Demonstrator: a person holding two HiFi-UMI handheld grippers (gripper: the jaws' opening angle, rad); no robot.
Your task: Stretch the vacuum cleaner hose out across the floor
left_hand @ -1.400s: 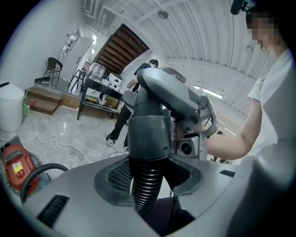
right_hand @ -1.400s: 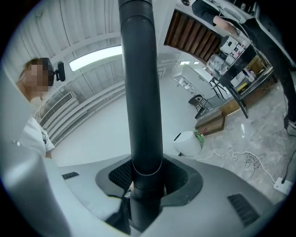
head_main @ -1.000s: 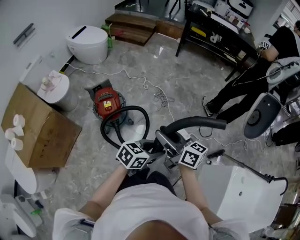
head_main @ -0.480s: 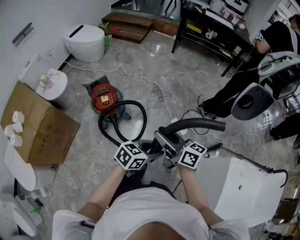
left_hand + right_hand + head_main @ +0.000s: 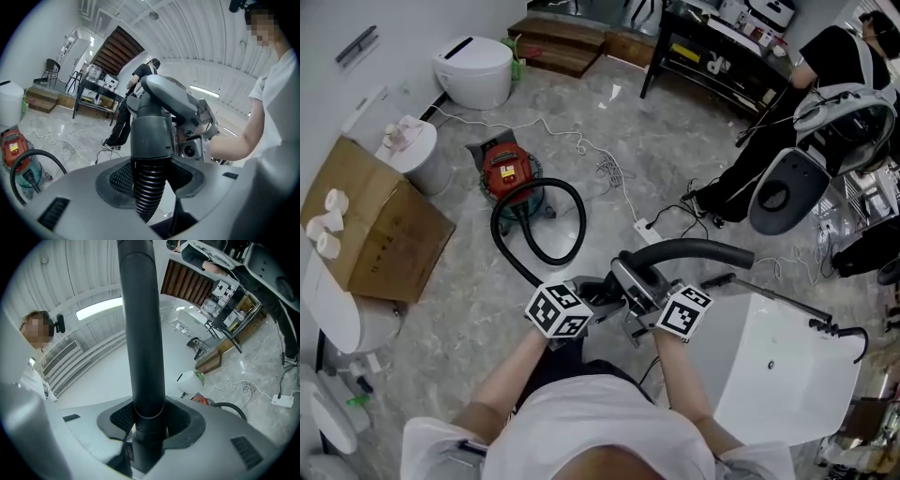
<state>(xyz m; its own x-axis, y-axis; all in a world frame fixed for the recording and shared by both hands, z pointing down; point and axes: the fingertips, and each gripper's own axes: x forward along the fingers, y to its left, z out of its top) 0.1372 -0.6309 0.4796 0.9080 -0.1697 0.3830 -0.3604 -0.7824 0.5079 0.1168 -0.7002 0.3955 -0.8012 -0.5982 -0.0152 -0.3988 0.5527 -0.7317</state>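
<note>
Clamping my left gripper (image 5: 151, 180) on the hose (image 5: 147, 201) and right gripper (image 5: 149, 420) on its tube (image 5: 140, 333), I'd next pull away from the vacuum cleaner (image 5: 508, 175) at 11 o'clock.

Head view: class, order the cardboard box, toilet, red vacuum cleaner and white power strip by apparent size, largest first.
1. Cardboard box.
2. Toilet and red vacuum cleaner: about alike, and the toilet sits farther off, so they are not ranked.
3. White power strip.
</note>
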